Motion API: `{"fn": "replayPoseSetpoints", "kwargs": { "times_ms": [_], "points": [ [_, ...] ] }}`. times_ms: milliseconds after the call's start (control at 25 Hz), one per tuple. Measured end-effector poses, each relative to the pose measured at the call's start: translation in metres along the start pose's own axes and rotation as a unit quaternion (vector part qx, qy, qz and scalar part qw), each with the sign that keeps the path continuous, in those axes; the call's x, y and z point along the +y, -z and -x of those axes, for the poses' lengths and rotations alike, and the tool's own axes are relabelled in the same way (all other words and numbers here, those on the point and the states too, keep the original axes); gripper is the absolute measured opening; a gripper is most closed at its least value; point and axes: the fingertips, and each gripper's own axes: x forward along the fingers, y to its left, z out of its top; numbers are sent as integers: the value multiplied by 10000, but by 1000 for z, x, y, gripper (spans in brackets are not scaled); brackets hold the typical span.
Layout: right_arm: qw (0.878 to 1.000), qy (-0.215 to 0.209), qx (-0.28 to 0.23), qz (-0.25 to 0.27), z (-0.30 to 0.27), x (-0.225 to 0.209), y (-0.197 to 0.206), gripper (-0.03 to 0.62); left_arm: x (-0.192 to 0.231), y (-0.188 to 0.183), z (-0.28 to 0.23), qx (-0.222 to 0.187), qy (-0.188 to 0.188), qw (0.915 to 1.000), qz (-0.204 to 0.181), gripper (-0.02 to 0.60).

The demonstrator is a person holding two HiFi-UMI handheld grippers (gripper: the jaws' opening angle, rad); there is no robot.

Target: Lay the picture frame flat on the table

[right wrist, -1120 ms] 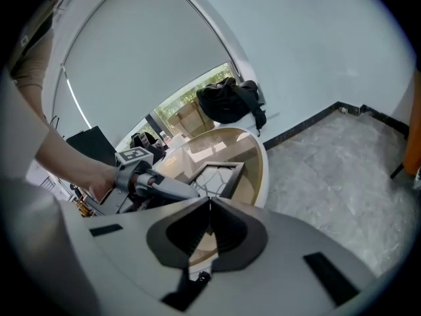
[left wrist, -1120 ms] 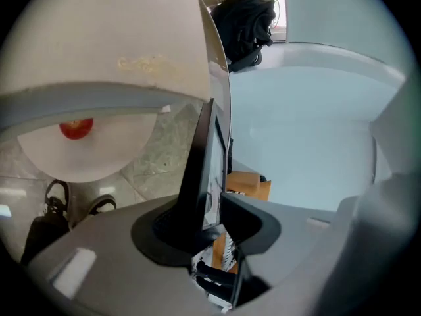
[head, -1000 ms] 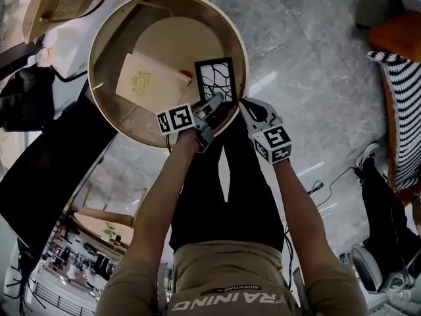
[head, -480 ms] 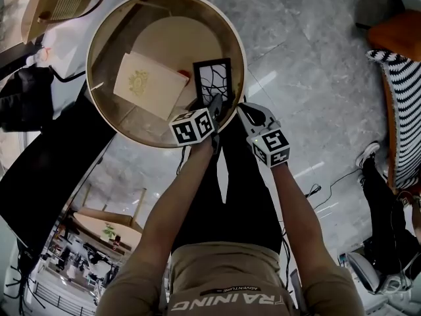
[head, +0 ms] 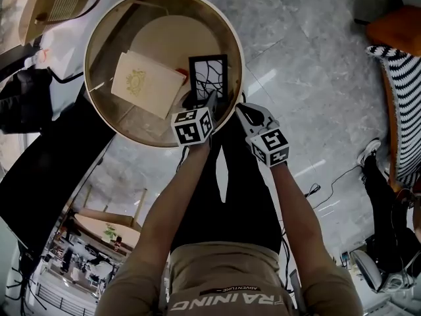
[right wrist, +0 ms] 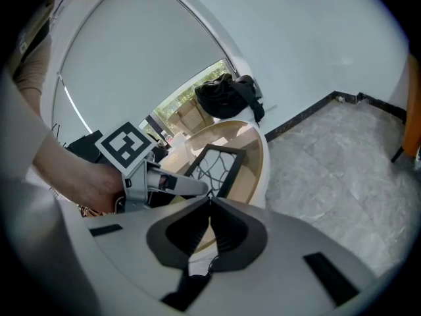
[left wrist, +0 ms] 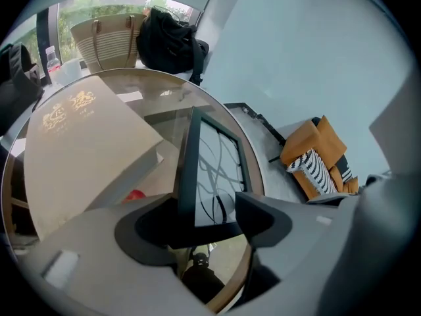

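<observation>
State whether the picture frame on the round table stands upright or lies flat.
Upright, perhaps leaning slightly: the picture frame stands on its lower edge on the table, not yet flat.

Both arms stretched forward. Left gripper [head: 210, 103] is at the picture frame's [head: 208, 78] bottom edge, fingers [left wrist: 263, 219] opening around it. Right gripper [head: 241, 108] sits just right of the frame, fingers pinched together, empty.

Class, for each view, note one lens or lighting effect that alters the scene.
Head view: dim overall, with a glare streak on the marble floor. Left gripper view: black fisheye corners, the window washed out. Right gripper view: same vignette; a line on the wall bends.
</observation>
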Motion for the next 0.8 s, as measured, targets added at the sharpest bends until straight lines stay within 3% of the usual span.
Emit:
{"fn": "replayPoseSetpoints", "kwargs": {
  "times_ms": [240,360,560,800],
  "points": [
    [9999,-17,-37,134,-2,6,-6,8,8,-5,5,-170,-378,9976,-557,273],
    [9998,0,-74,162,-1,10,-8,8,10,-4,9,-278,-356,9973,-576,273],
    [9995,37,-155,290,6,21,-13,8,3,-7,26,-505,-181,9962,-680,273],
    [9980,116,-325,537,38,52,-47,8,-24,-27,85,-914,347,9902,-996,272]
  ]
}}
